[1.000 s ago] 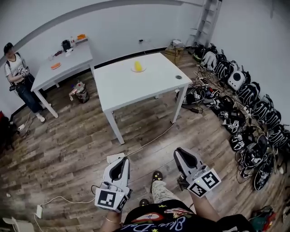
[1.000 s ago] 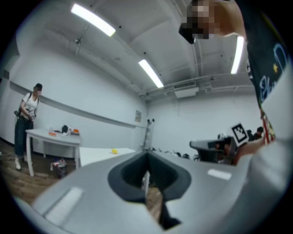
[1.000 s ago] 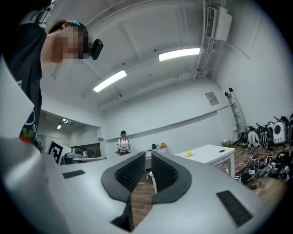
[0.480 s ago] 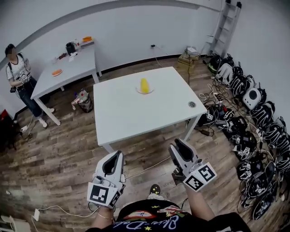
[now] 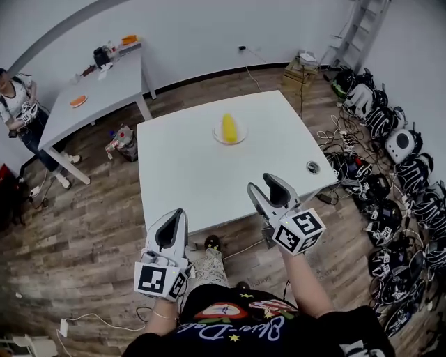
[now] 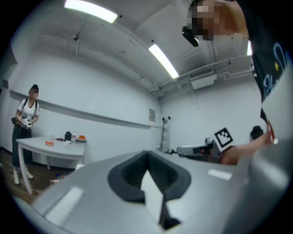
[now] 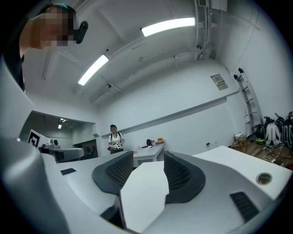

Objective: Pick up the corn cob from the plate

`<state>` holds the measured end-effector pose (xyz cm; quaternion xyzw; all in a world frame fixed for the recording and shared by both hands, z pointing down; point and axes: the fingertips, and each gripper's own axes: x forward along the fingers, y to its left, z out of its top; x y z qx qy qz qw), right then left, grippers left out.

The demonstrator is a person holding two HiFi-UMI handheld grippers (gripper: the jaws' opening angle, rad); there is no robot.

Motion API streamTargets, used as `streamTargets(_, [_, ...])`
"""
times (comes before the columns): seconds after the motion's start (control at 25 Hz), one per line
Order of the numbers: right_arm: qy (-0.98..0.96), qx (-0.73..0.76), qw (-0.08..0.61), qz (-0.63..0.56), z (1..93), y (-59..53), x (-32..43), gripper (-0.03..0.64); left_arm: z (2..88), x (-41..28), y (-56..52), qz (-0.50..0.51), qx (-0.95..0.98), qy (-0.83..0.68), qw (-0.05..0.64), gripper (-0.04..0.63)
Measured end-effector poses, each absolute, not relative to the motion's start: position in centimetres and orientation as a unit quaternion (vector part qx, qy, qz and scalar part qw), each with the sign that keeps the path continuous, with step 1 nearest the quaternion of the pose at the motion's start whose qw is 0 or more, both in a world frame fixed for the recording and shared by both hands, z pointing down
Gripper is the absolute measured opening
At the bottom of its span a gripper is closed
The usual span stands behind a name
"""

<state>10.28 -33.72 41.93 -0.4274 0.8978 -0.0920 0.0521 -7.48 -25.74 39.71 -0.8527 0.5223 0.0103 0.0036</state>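
A yellow corn cob lies on a small plate at the far middle of the white table. My left gripper hangs shut and empty just outside the table's near edge; in the left gripper view its tips meet. My right gripper is over the table's near right part, well short of the plate. Its jaws are opening with nothing between them. Neither gripper view shows the corn.
A small round fitting sits near the table's right edge. A second table with small items stands at the back left, and a person is beside it. Backpacks and cables line the right wall. A ladder leans at the back.
The view has closed in on the white table. Both grippers have travelled from over the floor to its near edge. The right jaws have spread apart.
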Motion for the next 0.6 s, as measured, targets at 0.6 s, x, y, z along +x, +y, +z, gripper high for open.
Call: streamTargets(0.6, [0.837,-0.437,-0.275,-0.18,55.2,-67.5,3.1,0.281,41.2,-14.1,-49.6,0.027,-0.877,0.48,-0.024,-0.008])
